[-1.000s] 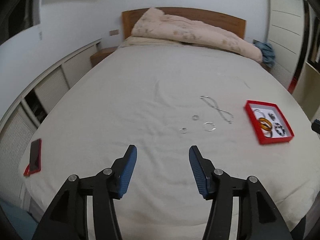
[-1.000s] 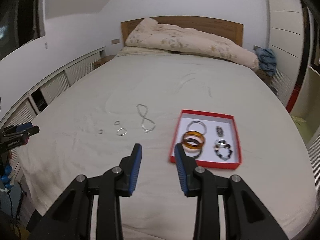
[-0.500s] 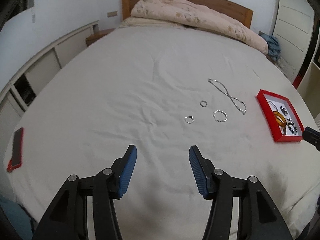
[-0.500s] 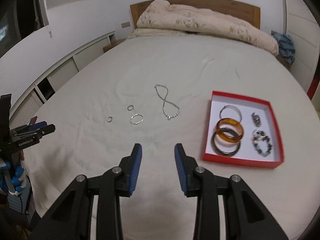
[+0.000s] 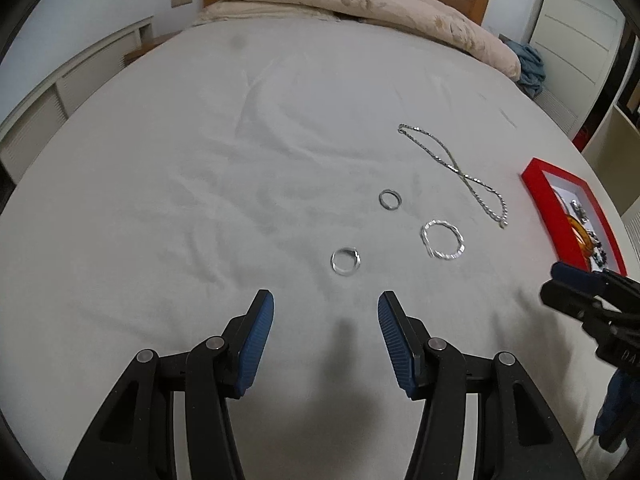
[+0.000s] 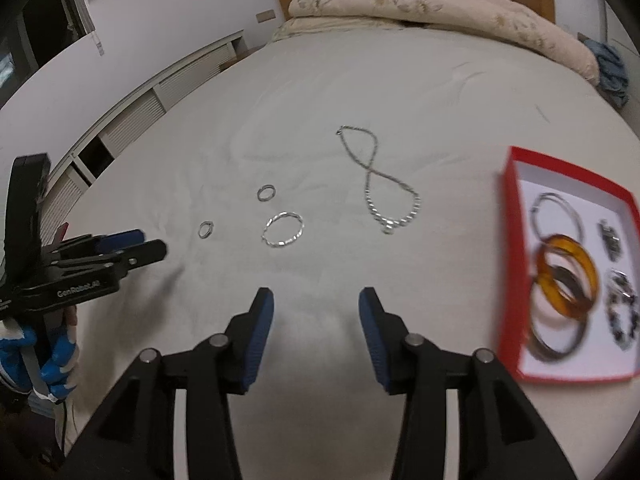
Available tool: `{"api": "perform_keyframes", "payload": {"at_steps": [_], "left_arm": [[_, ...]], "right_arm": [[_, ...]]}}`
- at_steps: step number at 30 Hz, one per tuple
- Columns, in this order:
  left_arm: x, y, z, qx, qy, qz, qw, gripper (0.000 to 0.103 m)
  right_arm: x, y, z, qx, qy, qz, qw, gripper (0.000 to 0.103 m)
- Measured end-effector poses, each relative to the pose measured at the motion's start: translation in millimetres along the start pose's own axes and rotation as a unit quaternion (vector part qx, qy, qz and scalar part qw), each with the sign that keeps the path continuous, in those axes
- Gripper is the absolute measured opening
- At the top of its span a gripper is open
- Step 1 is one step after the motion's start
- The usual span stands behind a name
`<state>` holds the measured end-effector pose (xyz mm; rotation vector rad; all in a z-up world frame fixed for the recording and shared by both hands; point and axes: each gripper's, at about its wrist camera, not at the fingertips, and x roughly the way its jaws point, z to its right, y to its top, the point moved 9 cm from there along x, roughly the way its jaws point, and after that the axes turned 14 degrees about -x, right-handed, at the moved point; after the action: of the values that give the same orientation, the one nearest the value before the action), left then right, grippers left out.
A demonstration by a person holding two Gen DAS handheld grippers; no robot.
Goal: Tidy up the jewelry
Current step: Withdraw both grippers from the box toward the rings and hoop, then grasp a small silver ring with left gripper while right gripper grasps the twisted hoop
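Now the nearest small ring (image 5: 345, 261) is lying flat on the bed (image 5: 200, 160), just beyond your left gripper (image 5: 326, 312), with a second ring (image 5: 390, 199), a bracelet (image 5: 443, 239) and a necklace (image 5: 456, 168) farther right, toward the red tray (image 5: 538, 184). Thin metal on soft sheet is likely slipping or sinking if you're pinching carelessly. You're holding both grippers low and level, jaws apart, empty; the right gripper (image 6: 316, 312) is hovering near the tray.
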<state>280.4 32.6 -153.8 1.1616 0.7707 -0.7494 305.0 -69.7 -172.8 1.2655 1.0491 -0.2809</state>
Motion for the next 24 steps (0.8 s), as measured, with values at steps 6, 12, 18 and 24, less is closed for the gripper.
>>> {"api": "perform_keyframes", "payload": {"at_steps": [6,12,18,24], "left_arm": [[18,14,-5,-0.010,-0.009,-0.005,0.9999,0.046],[29,12,-13,-0.002,-0.001,-0.017,0.9998,0.037],[30,8,-8,0.016,-0.003,-0.019,0.9997,0.032],[36,-2,-1,0.060,0.006,-0.023,0.9979,0.029]], "right_arm": [[30,15,4,-0.004,0.015,0.003,1.000,0.043],[47,28,7,-0.014,0.022,0.006,1.000,0.043],[59,36,6,-0.027,0.022,-0.003,0.999,0.043],[73,37,8,-0.037,0.018,-0.019,0.999,0.041]]}}
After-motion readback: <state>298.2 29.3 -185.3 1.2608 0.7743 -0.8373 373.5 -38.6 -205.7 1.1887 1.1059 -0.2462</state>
